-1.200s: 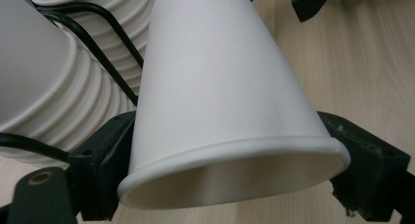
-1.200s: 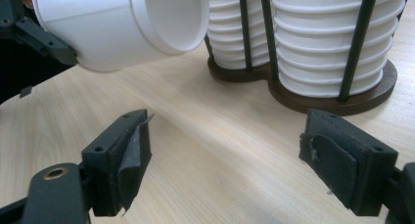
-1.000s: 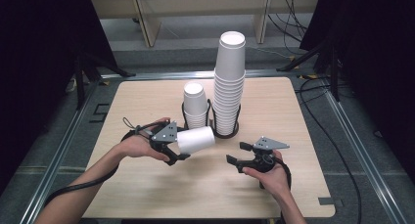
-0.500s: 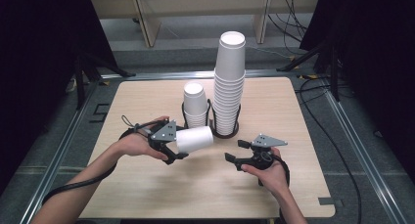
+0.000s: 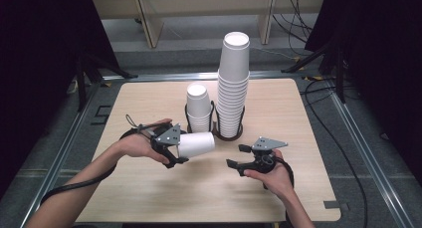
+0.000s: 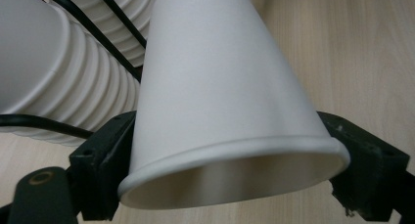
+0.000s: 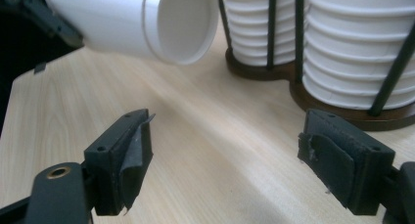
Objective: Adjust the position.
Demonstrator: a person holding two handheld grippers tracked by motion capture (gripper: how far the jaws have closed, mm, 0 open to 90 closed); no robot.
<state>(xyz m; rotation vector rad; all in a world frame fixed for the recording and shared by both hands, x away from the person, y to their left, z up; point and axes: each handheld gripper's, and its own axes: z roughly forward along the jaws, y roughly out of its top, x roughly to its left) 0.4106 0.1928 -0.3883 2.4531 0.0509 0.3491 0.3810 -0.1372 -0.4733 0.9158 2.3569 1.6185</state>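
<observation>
High view: my left gripper (image 5: 180,149) holds a white paper cup (image 5: 197,144) on its side above the bench (image 5: 149,198), a little left of the middle and nearer the front edge than the back. My left jaws are clamped on the cup just behind its rim — in the left gripper view the black pads (image 6: 105,155) press its wall (image 6: 220,87) from both sides, and its open mouth faces me.

My right gripper (image 5: 240,156) hovers right of the middle, near the front edge, well apart from the cup. Its jaws stand apart with only bare wood between them; the right pads (image 7: 129,155) look worn, though I cannot say how badly.

Toward the middle of the bench a dark wire holder (image 5: 226,136) carries two stacks — a short stack (image 5: 198,106) and, just beside it, a tall stack (image 5: 233,83).
</observation>
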